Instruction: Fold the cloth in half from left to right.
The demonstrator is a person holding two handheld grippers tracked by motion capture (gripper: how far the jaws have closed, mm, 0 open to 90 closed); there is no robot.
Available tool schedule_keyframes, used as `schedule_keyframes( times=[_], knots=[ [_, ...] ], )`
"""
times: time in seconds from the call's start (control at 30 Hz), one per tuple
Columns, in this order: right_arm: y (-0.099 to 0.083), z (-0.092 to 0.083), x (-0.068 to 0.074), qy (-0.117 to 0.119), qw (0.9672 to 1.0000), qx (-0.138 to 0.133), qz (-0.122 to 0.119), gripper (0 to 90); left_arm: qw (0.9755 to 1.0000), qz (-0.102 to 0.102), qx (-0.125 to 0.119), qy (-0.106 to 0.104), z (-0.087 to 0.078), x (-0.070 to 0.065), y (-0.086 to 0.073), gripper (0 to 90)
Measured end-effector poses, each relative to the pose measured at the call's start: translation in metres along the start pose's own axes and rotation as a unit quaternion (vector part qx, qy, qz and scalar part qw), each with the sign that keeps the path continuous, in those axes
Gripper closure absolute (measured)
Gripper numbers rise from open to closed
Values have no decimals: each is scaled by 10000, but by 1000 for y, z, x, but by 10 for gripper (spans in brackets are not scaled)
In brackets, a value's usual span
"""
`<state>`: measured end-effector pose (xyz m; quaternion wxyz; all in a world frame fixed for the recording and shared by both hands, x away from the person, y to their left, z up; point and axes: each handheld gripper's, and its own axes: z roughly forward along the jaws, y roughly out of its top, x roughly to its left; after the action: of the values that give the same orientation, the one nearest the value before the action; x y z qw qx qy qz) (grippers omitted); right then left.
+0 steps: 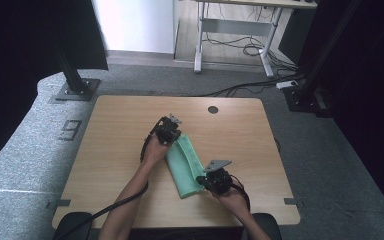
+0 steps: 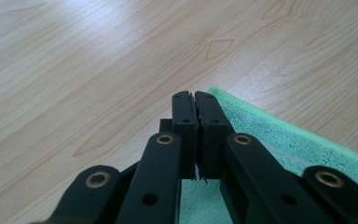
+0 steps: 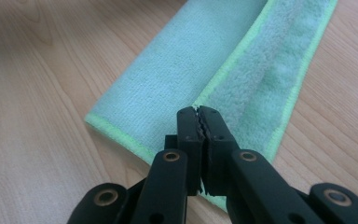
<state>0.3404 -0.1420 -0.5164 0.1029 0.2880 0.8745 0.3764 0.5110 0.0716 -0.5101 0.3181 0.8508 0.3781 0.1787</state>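
A green cloth [image 1: 185, 165], folded lengthwise, lies in the middle of the wooden table [image 1: 115, 150]. My left gripper [image 1: 169, 131] is at the cloth's far end. Its jaws are shut, and the tips [image 2: 194, 96] sit just beside the cloth's far corner [image 2: 284, 135]. My right gripper [image 1: 215, 180] is at the near right end and is also shut. Its tips [image 3: 197, 110] rest right where the upper layer's bright hem [image 3: 233, 60] ends on the fluffy lower layer [image 3: 270, 74]. No cloth is visible between either pair of jaws.
A round cable hole [image 1: 213, 109] is near the table's far edge. Bare wood runs left of the cloth [image 2: 74, 70]. A black post base [image 1: 75, 90] stands on the carpet beyond the far left corner, and a desk frame [image 1: 230, 35] with cables stands further back.
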Motion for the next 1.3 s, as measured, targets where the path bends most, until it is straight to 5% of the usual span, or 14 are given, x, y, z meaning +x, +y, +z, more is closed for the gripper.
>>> schedule_keyframes(
  times=[0.53,0.73,0.93,1.0,1.3],
  knots=[
    [-8,-1,-10,-239,9997,50,83,846,10000,37,-31,14,16,-6,5,808],
    [-10,-4,-15,-335,9993,56,162,811,9996,132,-119,219,16,-9,9,607],
    [-11,-13,-20,-640,9977,-23,241,652,9990,182,-328,225,2,-8,16,333],
    [-11,-17,-25,-733,9968,-87,293,602,9987,282,-347,244,-5,-10,16,303],
    [-11,-10,-37,-923,9949,8,403,466,9992,327,-101,223,-22,-12,-23,191]
  ],
)
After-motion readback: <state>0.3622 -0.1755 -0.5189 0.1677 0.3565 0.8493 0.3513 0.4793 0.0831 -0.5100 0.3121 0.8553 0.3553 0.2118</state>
